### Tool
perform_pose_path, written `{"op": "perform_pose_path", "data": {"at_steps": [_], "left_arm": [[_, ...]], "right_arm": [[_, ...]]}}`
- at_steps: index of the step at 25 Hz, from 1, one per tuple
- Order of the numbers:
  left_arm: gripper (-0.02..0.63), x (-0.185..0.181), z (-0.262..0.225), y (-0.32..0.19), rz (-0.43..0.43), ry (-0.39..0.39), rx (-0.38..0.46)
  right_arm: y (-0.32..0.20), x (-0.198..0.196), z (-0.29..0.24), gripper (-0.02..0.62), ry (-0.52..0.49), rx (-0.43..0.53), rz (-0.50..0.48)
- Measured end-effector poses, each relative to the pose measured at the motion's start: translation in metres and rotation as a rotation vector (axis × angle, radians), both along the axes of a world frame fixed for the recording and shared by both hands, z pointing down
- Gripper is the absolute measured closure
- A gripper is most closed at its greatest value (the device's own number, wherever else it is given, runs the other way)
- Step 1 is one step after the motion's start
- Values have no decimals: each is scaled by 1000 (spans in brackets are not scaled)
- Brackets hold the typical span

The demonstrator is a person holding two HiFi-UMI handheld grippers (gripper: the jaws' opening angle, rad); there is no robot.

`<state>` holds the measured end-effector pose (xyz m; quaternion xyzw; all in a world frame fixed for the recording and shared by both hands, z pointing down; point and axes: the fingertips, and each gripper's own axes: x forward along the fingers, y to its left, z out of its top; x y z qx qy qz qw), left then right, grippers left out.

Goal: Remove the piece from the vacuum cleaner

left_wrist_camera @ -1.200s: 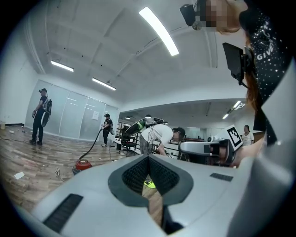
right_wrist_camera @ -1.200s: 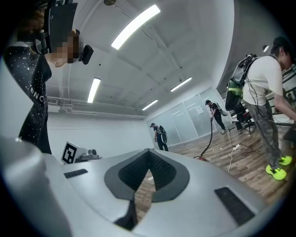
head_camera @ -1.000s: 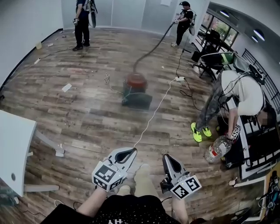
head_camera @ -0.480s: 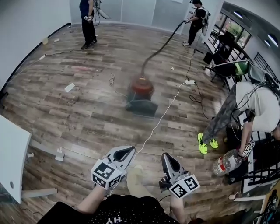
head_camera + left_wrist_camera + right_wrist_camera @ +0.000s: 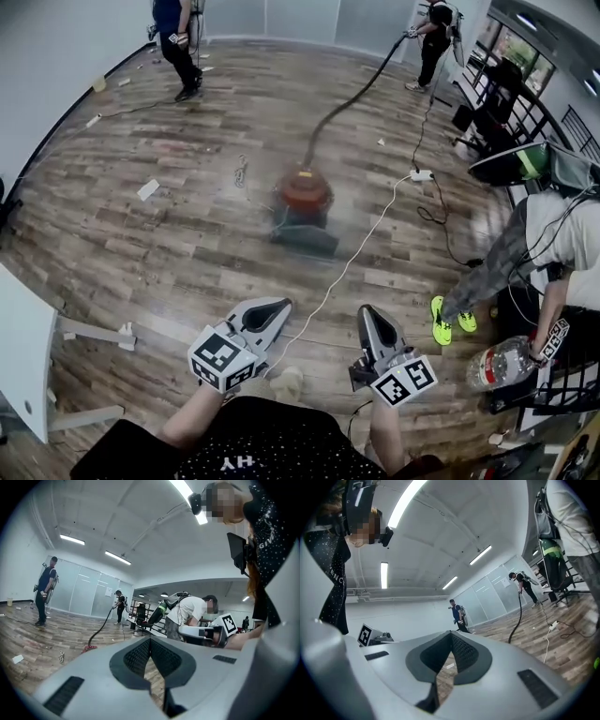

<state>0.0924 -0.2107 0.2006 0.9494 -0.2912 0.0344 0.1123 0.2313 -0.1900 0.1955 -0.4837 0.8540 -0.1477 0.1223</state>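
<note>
Red-topped vacuum cleaner (image 5: 303, 194) stands out on the wood floor (image 5: 141, 244), its hose (image 5: 349, 89) running up to a far person, well apart from both grippers. The removal looks unstarted: the approach and the grasp are all left to do. Left gripper (image 5: 279, 308) and right gripper (image 5: 367, 313) have their jaws pressed together, empty and touching nothing.

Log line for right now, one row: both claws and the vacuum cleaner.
left claw: shut, empty | right claw: shut, empty | vacuum cleaner: on floor ahead, hose attached, untouched | task: removal not yet begun
</note>
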Motion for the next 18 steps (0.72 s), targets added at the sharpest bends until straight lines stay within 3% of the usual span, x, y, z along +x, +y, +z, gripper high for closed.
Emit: {"op": "perform_pose_path", "data": {"at_steps": [8,18], "left_arm": [[599,-1,19,-50,-55,-57,-49],[598,34,33,-161,-2,-12,-52]], "right_arm": [[-49,9,23,584,-28,-52,-48],[-153,36,36,584,3,-89,-27]]}}
